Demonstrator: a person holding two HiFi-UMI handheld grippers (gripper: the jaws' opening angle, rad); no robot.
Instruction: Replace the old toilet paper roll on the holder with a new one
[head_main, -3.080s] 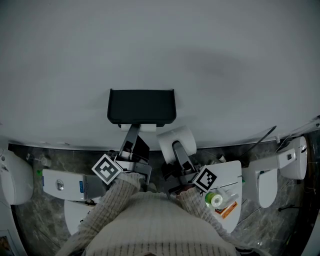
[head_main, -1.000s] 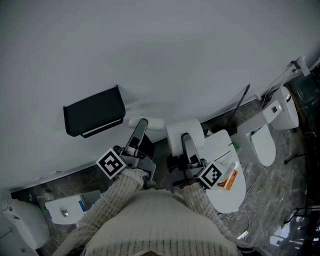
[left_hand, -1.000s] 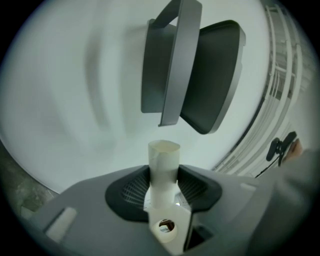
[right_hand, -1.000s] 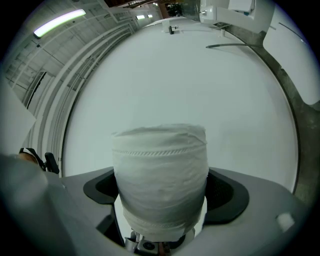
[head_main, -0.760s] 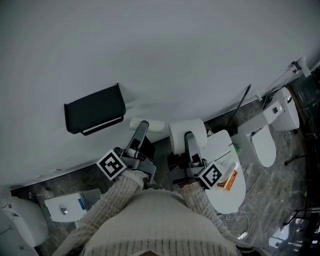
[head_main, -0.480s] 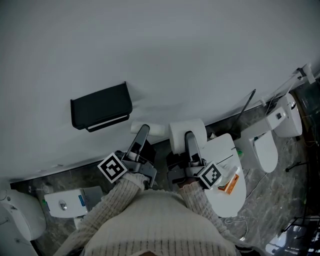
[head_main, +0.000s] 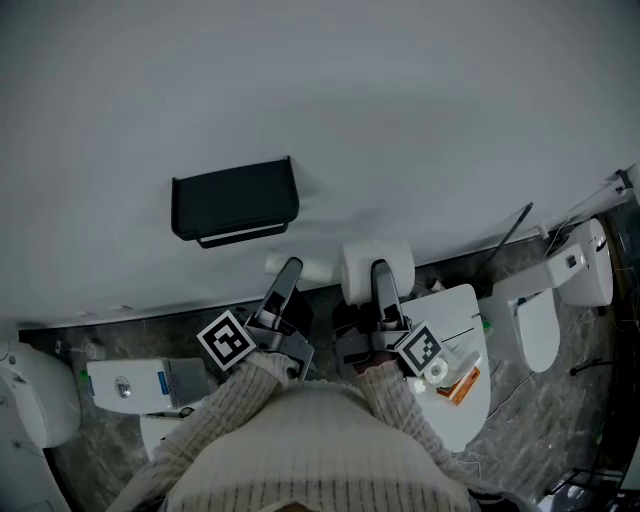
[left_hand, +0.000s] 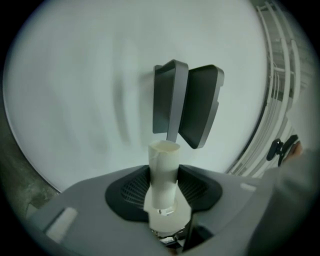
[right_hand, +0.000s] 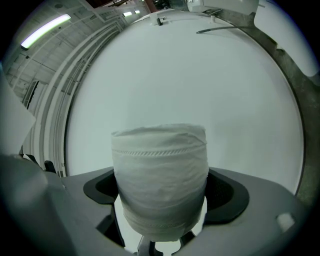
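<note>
A black wall holder (head_main: 235, 200) hangs empty on the grey wall. My left gripper (head_main: 288, 268) is below and to the right of it, shut on a bare cardboard tube (head_main: 312, 267) that lies crosswise. In the left gripper view the tube (left_hand: 164, 160) stands between the jaws of the left gripper (left_hand: 164, 187), with the holder (left_hand: 187, 105) ahead and apart from it. My right gripper (head_main: 380, 272) is shut on a full white paper roll (head_main: 360, 262). The roll (right_hand: 159, 165) fills the right gripper's (right_hand: 160, 200) jaws in its own view.
A white closed toilet lid (head_main: 462, 320) at the right carries a small green-white roll (head_main: 436, 371) and an orange packet (head_main: 463, 385). Another white toilet (head_main: 560, 290) stands further right. A white box-like unit (head_main: 130, 380) lies at the lower left on the dark marble floor (head_main: 150, 330).
The left gripper with the tube, at the holder three seconds ago, now sits clear below it. Over the last second the head view swung, bringing the holder rightward. Both grips are unchanged.
</note>
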